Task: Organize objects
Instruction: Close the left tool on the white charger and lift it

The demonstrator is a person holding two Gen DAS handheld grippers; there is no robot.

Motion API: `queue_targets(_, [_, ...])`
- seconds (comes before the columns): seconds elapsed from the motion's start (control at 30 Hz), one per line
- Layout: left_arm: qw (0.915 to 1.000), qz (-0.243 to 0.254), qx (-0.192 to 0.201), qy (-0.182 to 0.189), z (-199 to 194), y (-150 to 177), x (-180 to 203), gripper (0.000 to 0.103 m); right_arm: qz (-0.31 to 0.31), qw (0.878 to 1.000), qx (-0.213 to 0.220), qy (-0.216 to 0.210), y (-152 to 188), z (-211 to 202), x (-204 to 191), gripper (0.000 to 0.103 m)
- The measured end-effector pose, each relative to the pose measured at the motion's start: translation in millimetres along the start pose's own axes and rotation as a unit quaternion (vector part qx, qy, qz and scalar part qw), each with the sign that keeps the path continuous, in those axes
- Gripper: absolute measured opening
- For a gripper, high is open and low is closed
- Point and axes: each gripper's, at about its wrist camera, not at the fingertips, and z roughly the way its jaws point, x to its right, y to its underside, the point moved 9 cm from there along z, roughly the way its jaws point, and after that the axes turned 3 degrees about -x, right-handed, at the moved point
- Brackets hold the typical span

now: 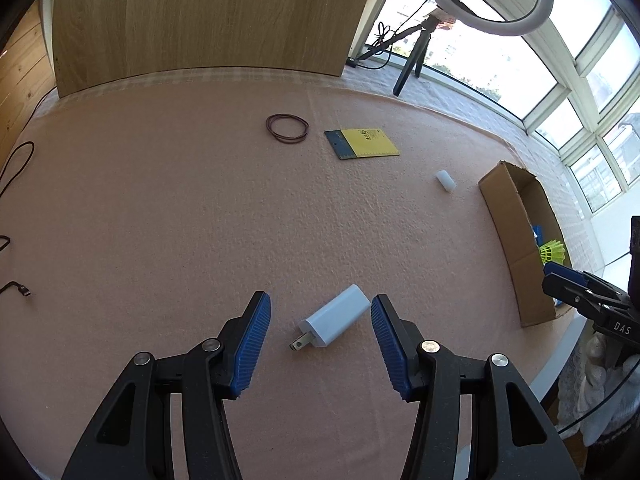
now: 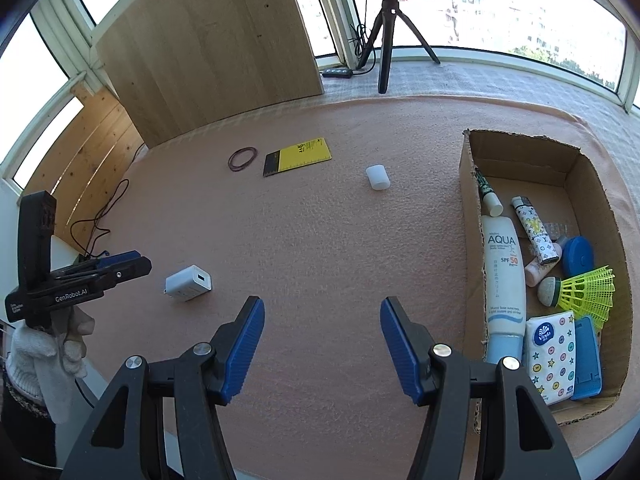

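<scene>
- Sorting is partly complete: the cardboard box (image 2: pixel 520 152) at the right side of the desk (image 2: pixel 320 240) already holds a sunscreen tube (image 2: pixel 503 276), a patterned lighter (image 2: pixel 536 230), a blue round case (image 2: pixel 579 256), a yellow shuttlecock (image 2: pixel 580 292), a tissue pack (image 2: pixel 552 356) and a blue flat item (image 2: pixel 588 360).
- Four items remain loose on the desk: the white charger (image 1: pixel 336 318), the white cap (image 2: pixel 377 177), the yellow-and-blue card (image 2: pixel 298 156) and the rubber bands (image 2: pixel 242 159).
- The charger lies on its side, prongs toward the camera, between the blue pads of the left claw (image 1: pixel 320 340). The jaws stand wide on either side of it, and the pads do not press on it.
- The right claw (image 2: pixel 322 344) is likewise spread wide and empty, over bare desk just left of the box.
- The cap lies mid-desk, well apart from the charger; the card and bands lie just beside each other near the wooden panel (image 2: pixel 208 40).
- Judgement: the charger is the step in hand. Roughly four transfers into the box remain.
</scene>
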Motion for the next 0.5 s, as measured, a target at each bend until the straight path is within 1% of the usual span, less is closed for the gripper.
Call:
queue_targets(0.17, [0.9994,0.026,-0.022,0.002,15,13,11,0.055,-0.011,1.0,-0.021,-0.016,5,17,-20,0.056])
queue_targets(0.27, [0.9992,0.033,-0.021,0.007,20,13,17,0.054,-0.012,0.999,-0.031,-0.022,7,28,-30,0.056])
queue_targets(0.4, [0.9989,0.04,-0.023,0.005,25,10,18,0.048,-0.009,0.999,-0.035,-0.034,8,34,-40,0.056])
queue_targets(0.43, [0.9988,0.043,-0.024,0.005,27,10,18,0.043,-0.009,0.999,-0.035,-0.035,9,35,-42,0.056])
queue_targets(0.5, [0.9983,0.052,-0.024,0.003,27,10,19,0.04,-0.009,0.999,-0.035,-0.037,9,35,-44,0.056])
